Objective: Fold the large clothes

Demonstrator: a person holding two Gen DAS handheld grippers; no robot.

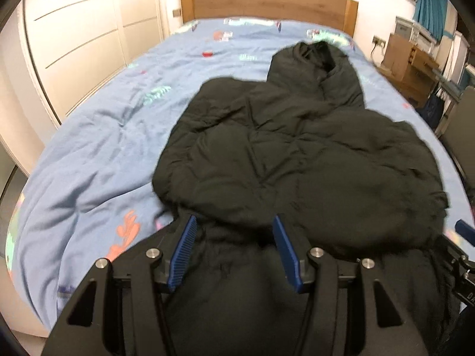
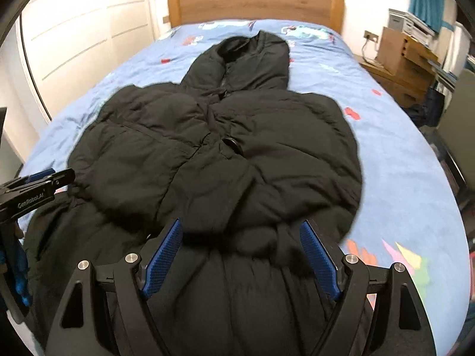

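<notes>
A bulky black quilted hooded coat (image 2: pixel 225 136) lay lengthwise on a blue patterned duvet (image 2: pixel 400 160), hood toward the wooden headboard (image 2: pixel 255 3), its puffy sleeves folded in across the chest. The left gripper (image 1: pixel 234 249) and right gripper (image 2: pixel 242 252) hung wide open over its hem, gripping nothing.

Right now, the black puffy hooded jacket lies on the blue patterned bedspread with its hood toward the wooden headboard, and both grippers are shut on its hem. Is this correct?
Not quite. Both wrist views show the left gripper and right gripper open, their blue fingers spread apart over the near end of the black puffy hooded jacket. The rest holds: it lies on the blue patterned bedspread, hood toward the wooden headboard.
</notes>
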